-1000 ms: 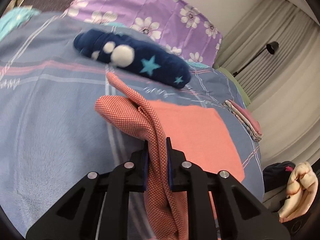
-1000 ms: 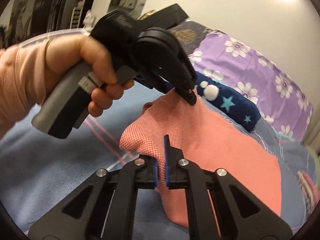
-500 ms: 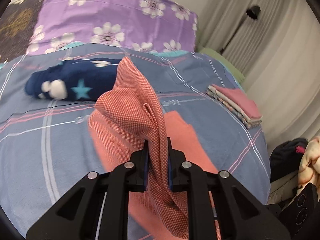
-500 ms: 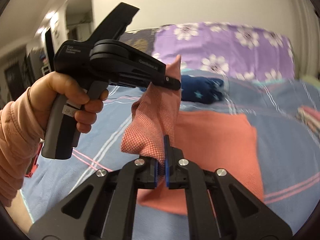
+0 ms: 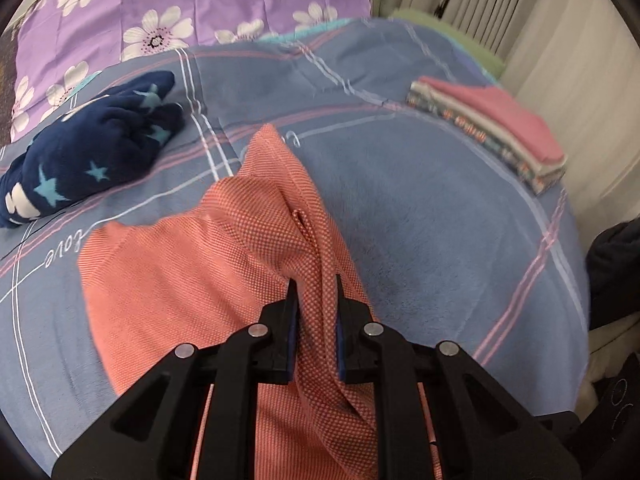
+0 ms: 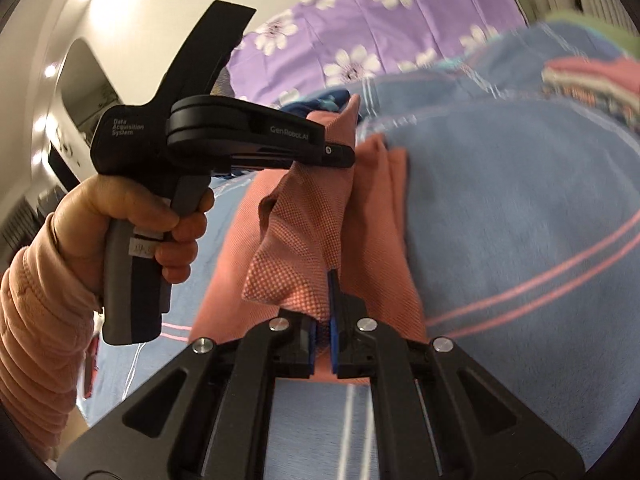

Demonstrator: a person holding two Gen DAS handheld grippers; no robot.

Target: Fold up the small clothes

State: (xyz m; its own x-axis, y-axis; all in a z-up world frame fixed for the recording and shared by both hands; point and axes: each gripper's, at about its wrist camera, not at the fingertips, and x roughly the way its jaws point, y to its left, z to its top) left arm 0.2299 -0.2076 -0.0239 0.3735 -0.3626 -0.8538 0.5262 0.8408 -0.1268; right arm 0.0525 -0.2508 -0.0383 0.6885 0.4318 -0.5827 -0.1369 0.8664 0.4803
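Observation:
A salmon-red checked cloth [image 5: 192,280] lies partly on the blue plaid bedspread [image 5: 440,240], with one edge lifted. My left gripper [image 5: 315,292] is shut on a bunched fold of that cloth. In the right wrist view the left gripper [image 6: 340,152] pinches the cloth's upper corner, and my right gripper [image 6: 326,292] is shut on the same cloth's [image 6: 296,240] lower corner. The edge hangs slack between the two grippers, above the rest of the cloth on the bed.
A dark navy garment with stars [image 5: 88,152] lies at the left, by the purple flowered pillow [image 5: 200,4]. A stack of folded clothes [image 5: 492,128] sits at the bed's right edge, also in the right wrist view [image 6: 592,80]. Curtains [image 5: 560,20] hang beyond.
Both grippers have carried the held edge over the cloth toward the right side of the bed. The folded stack now looks nearer and the navy garment has slid to the left.

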